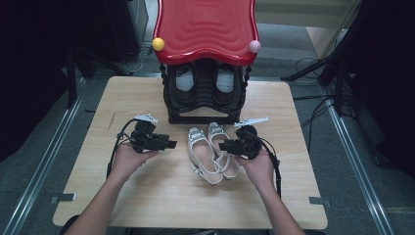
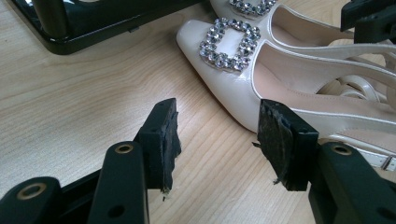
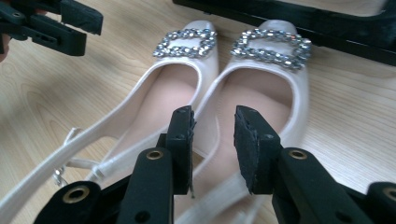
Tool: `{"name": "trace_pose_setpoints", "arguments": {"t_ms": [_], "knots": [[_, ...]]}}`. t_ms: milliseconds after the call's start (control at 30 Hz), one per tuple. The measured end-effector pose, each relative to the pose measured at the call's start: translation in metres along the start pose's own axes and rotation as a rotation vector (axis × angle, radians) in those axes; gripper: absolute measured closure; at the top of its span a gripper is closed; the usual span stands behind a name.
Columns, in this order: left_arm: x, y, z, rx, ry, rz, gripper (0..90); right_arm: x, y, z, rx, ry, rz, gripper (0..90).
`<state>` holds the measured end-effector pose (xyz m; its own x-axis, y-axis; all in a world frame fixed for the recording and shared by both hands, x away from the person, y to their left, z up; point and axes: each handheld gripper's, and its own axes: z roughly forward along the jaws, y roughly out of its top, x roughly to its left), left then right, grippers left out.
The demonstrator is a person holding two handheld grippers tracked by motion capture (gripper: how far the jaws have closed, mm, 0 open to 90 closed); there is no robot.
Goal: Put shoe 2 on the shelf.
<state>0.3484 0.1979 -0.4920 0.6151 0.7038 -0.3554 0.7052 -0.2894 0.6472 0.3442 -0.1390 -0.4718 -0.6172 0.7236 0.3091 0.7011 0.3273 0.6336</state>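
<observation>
Near edge of the wooden table [image 1: 147, 196]: two forearms come in, plenty of bare wood in front of them. Left gripper [image 1: 169, 144] sits just left of the shoes, jaws apart with nothing between, only tabletop showing in the gap in its own view [image 2: 215, 140]. Right gripper [image 1: 224, 146] is over the right shoe [image 1: 222, 147] of the cream pair, jaws part open, holding nothing, hanging above the shoe's opening [image 3: 212, 149]. Left shoe [image 1: 201, 154] lies beside it, sides touching, toes with rhinestone buckles [image 3: 186, 43] pointing at the rack. Behind, touching close to the toes: black shoe rack [image 1: 203, 100] with a red top [image 1: 205, 29], a dark pair with white insides [image 1: 185, 81] on its shelf. Free wood left and right of the rack. Beyond the table edges: grey floor [image 1: 39, 161], cables, dark stands.
</observation>
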Motion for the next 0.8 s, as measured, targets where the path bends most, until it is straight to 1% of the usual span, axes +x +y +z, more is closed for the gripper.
{"name": "trace_pose_setpoints", "arguments": {"t_ms": [67,133,167,200,267,367,500,533,600,733,800], "knots": [[0.001,0.0,0.0,-0.008,-0.002,-0.003,48.1,0.004,0.004,0.004,0.021,-0.003,-0.003,68.0],[0.001,0.001,0.0,-0.005,-0.002,-0.004,48.2,0.008,0.007,0.007,0.035,-0.01,-0.012,67.5],[0.002,0.001,0.0,-0.006,-0.003,-0.002,48.2,0.01,0.01,0.008,0.041,-0.009,-0.019,66.6],[0.002,0.002,0.0,-0.011,-0.003,-0.008,48.2,0.012,0.012,0.008,0.043,-0.007,-0.022,66.6],[0.002,0.002,0.0,-0.01,-0.005,-0.009,48.2,0.016,0.019,0.01,0.056,-0.015,-0.034,66.3],[0.003,0.003,0.0,-0.01,-0.007,-0.009,48.3,0.02,0.024,0.016,0.099,-0.022,-0.039,66.0],[0.003,0.003,0.0,-0.012,-0.004,-0.008,48.3,0.024,0.024,0.033,0.174,-0.041,-0.049,65.9],[0.004,0.002,0.0,-0.01,-0.008,-0.006,48.2,0.025,0.023,0.036,0.188,-0.053,-0.056,65.3],[0.006,0.002,0.0,-0.009,-0.009,-0.015,48.3,0.026,0.023,0.041,0.207,-0.07,-0.048,65.0],[0.008,0.002,0.0,-0.013,-0.005,-0.023,48.4,0.027,0.025,0.049,0.255,-0.105,-0.054,65.5],[0.008,0.002,0.0,-0.014,-0.005,-0.024,48.4,0.026,0.025,0.052,0.276,-0.107,-0.038,65.9]]}}
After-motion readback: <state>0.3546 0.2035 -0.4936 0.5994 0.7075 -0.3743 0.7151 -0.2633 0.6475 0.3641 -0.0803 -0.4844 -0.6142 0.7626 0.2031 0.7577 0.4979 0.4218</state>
